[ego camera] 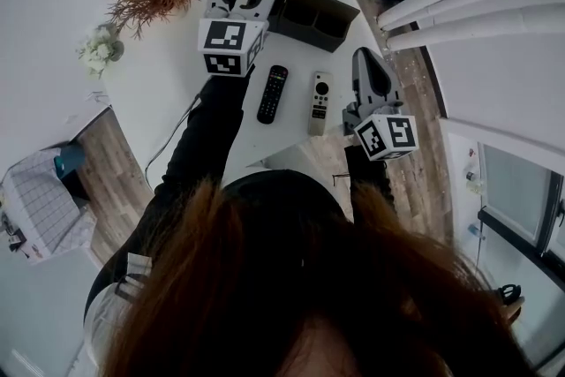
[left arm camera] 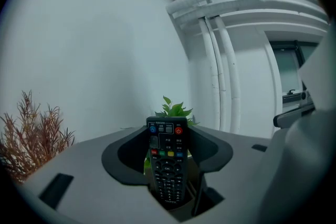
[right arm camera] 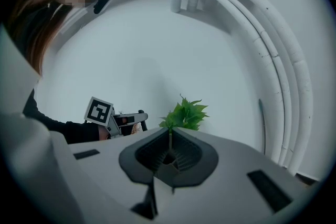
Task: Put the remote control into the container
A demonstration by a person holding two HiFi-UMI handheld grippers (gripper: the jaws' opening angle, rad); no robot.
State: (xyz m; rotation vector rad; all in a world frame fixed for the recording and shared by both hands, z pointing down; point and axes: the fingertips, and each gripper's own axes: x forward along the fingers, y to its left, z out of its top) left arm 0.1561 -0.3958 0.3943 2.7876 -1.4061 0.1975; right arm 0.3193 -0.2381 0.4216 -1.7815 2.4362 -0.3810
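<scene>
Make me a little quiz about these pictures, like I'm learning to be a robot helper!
1. What stands between the left gripper's jaws? A: a black remote control. B: a leaf. C: nothing.
2. True or false: the right gripper's jaws stand wide apart.
3. How many remotes lie on the white table?

Key:
1. A.
2. False: they are together, with nothing held.
3. Two: a black remote and a grey remote, side by side.
</scene>
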